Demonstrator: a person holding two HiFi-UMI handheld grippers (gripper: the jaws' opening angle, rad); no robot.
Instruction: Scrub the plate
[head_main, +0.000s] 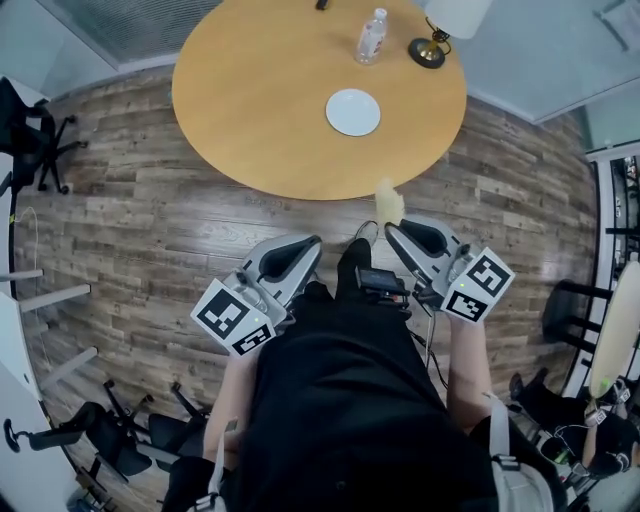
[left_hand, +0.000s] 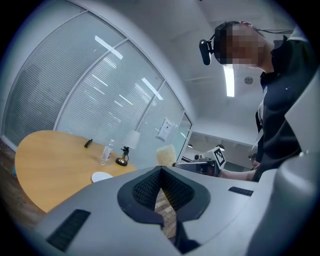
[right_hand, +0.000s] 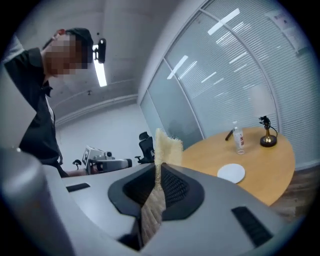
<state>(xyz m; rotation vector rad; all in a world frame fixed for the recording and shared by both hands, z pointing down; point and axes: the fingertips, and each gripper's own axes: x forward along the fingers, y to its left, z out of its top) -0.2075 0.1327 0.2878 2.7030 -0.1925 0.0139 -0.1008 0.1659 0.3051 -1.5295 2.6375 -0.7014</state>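
At frame centre, right tongs (head_main: 392, 230) clenched on yellow sponge (head_main: 389, 205), left tongs (head_main: 312, 244) clenched empty; white plate (head_main: 353, 112) above on counter (head_main: 250, 100).

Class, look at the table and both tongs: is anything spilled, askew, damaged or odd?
Nothing stands out. The plate lies flat on the table, the water bottle and lamp stand upright, and the right tongs grip a sponge.

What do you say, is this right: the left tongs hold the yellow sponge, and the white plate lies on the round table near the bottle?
Not quite. The right tongs hold the sponge, not the left tongs, which are shut on nothing; the right gripper view shows it. The plate does lie on the round table near the bottle.
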